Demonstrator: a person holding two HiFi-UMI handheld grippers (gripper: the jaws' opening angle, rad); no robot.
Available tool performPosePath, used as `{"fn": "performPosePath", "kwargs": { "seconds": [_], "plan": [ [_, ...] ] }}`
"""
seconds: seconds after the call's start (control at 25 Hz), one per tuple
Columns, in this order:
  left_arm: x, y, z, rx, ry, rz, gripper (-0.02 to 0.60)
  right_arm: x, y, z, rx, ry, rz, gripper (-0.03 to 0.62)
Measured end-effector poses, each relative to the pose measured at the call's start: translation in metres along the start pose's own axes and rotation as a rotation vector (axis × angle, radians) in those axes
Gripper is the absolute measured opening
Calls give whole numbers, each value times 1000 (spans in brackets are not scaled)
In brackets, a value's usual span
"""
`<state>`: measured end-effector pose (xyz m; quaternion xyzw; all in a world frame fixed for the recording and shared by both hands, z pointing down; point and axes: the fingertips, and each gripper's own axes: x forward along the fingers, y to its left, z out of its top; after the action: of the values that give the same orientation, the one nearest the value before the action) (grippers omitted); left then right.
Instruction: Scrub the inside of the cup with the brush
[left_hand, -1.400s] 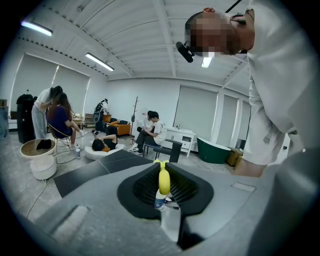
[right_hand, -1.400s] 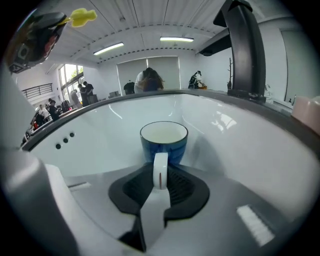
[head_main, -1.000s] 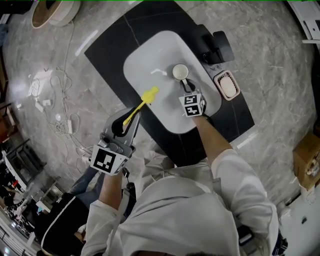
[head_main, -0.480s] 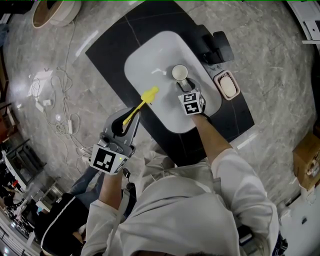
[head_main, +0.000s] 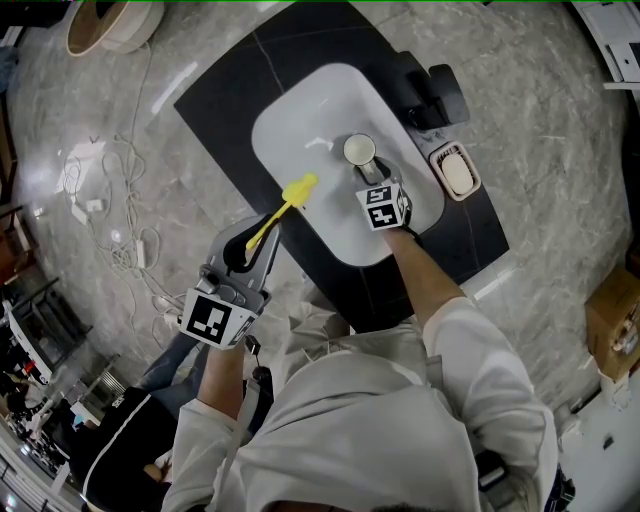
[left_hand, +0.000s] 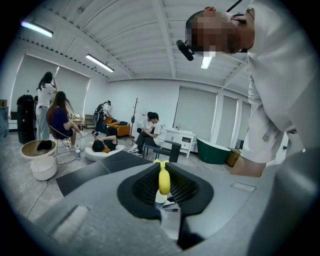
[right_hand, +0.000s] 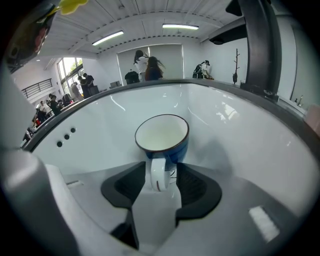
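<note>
- Starting with the biggest bit: a white sink (head_main: 300, 110) is set into a dark counter (head_main: 215, 95), and the cup (head_main: 360, 150) is stood upright on the sink floor, toward the 1 o'clock end in the head view.
- The left gripper (head_main: 250, 245) is held off the sink's 7 o'clock edge. Its jaws are clamped on the handle end of the yellow brush (head_main: 285, 205), and the bristle head (head_main: 299, 189) is pointed out over the basin, well apart from the cup.
- The right gripper (right_hand: 161, 169) is parked just at 6 o'clock of the cup. Its jaws have just been opening and are spread, with the pads clear on both sides.
- The cup is blue outside, white inside and mouth-up. Its handle (right_hand: 158, 175) is sat between those spread jaws, not pinched.
- Handling guess: it looks like glazed ceramic, so stiff, a bit weighty, chippable and probably slick in a sink. The handle is judged the best spot to be gripped, since the mouth is left free for the brush. Ungripped, the cup could get spun or tipped under scrubbing pressure.
</note>
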<state>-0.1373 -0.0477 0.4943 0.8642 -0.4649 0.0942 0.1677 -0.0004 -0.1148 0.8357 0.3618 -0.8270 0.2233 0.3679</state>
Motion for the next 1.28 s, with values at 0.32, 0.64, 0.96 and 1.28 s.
{"fn": "performPosePath", "kwargs": {
  "seconds": [0.32,0.64,0.96,1.28],
  "plan": [
    [-4,2,2,-4,-10,-7,35,-6,3,4,-5,17,-3,198],
    [-9,-4,20,0,-48,-33,35,-37,10,25,-4,32,-9,213],
    [-23,-14,47,21,-86,-49,35,-113,22,77,-28,-77,-18,212],
    [-40,-31,71,50,-117,-62,35,-219,33,132,-70,-212,-24,209]
  ]
}}
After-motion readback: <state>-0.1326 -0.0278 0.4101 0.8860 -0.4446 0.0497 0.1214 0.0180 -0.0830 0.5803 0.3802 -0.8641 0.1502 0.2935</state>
